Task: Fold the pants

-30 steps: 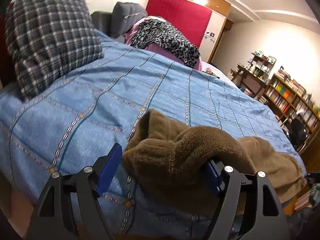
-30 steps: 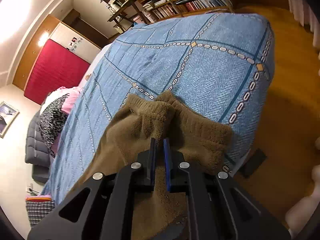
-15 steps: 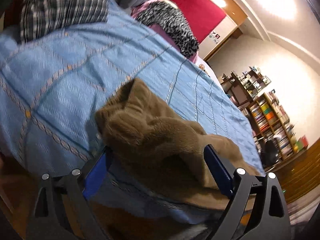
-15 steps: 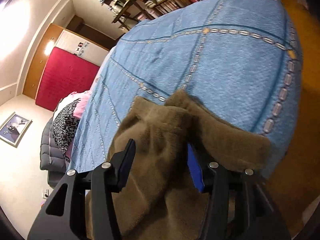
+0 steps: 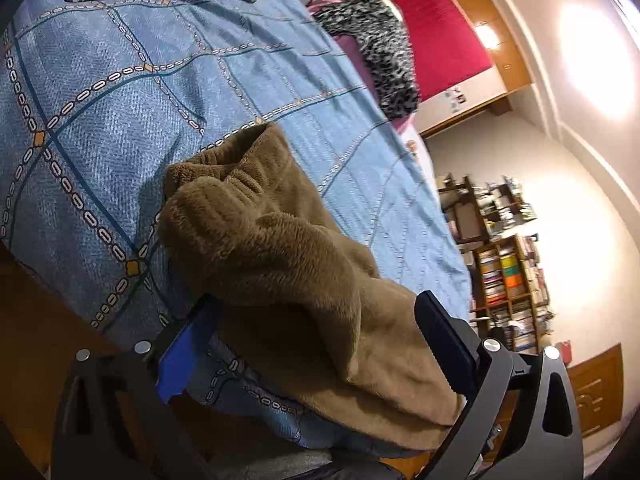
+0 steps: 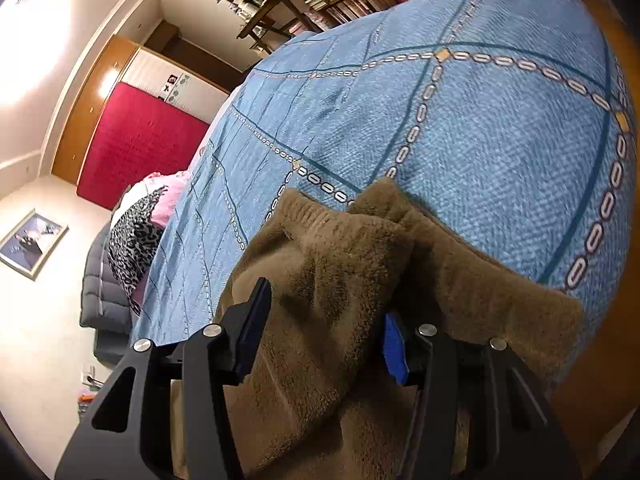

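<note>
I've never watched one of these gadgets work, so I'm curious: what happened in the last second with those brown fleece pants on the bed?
The right gripper, shut on the brown fleece pants a second ago, has opened its fingers and let go. The left gripper was open throughout and has swung, so its view is more tilted. The pants still lie bunched at the edge of the blue bedspread.

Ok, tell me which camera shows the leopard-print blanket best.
The left wrist view. There the leopard-print blanket lies near the top centre, large and unblocked, draped over the far end of the bed. The right wrist view shows the same blanket smaller, squeezed towards the left edge, with its pattern harder to read.
</note>
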The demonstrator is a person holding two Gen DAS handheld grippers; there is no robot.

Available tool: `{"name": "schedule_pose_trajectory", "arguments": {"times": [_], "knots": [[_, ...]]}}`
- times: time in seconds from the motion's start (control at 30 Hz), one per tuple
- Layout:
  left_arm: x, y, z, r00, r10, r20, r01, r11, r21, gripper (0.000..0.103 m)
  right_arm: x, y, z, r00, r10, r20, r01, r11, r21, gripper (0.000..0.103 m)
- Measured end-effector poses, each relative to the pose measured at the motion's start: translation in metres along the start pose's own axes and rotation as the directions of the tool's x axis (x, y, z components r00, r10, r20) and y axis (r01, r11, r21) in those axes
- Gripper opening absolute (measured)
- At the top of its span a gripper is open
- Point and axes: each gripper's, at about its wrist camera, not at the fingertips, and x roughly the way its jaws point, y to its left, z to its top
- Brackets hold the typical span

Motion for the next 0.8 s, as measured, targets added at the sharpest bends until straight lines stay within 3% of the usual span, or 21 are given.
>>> {"name": "schedule_pose_trajectory", "arguments": {"times": [0.17, 0.23, 0.3, 0.33, 0.37, 0.47, 0.57, 0.8], "knots": [[0.028, -0.002, 0.015, 0.991, 0.123, -0.062, -0.125, 0.991, -0.037, 0.097, 0.006, 0.007, 0.003, 0.998, -0.063, -0.002, 0.063, 0.996, -0.061, 0.052], [0.035, 0.000, 0.019, 0.985, 0.157, -0.067, -0.161, 0.985, -0.065, 0.097, 0.008, 0.010, 0.002, 0.996, -0.086, 0.000, 0.086, 0.993, -0.084, 0.046], [0.041, 0.003, 0.024, 0.982, 0.173, -0.073, -0.179, 0.980, -0.086, 0.087, 0.007, 0.012, 0.003, 0.992, -0.123, 0.000, 0.122, 0.987, -0.105, 0.033], [0.043, 0.002, 0.027, 0.979, 0.185, -0.080, -0.192, 0.978, -0.084, 0.072, 0.006, 0.013, 0.003, 0.992, -0.129, 0.000, 0.128, 0.986, -0.108, 0.023], [0.045, 0.001, 0.029, 0.979, 0.185, -0.081, -0.192, 0.978, -0.084, 0.057, 0.004, 0.014, 0.003, 0.991, -0.130, 0.000, 0.130, 0.985, -0.111, 0.018], [0.047, -0.003, 0.039, 0.984, 0.162, -0.080, -0.169, 0.982, -0.090, 0.033, -0.006, 0.023, 0.004, 0.993, -0.118, 0.016, 0.119, 0.983, -0.136, 0.011], [0.048, -0.020, 0.053, 0.987, 0.153, -0.054, -0.156, 0.986, -0.053, 0.027, -0.016, 0.040, 0.006, 0.994, -0.106, 0.042, 0.111, 0.978, -0.175, 0.009], [0.060, -0.080, 0.105, 0.998, 0.058, 0.002, -0.058, 0.997, 0.052, 0.025, -0.032, 0.074, 0.029, 0.994, -0.051, 0.095, 0.068, 0.981, -0.181, 0.009]]}}
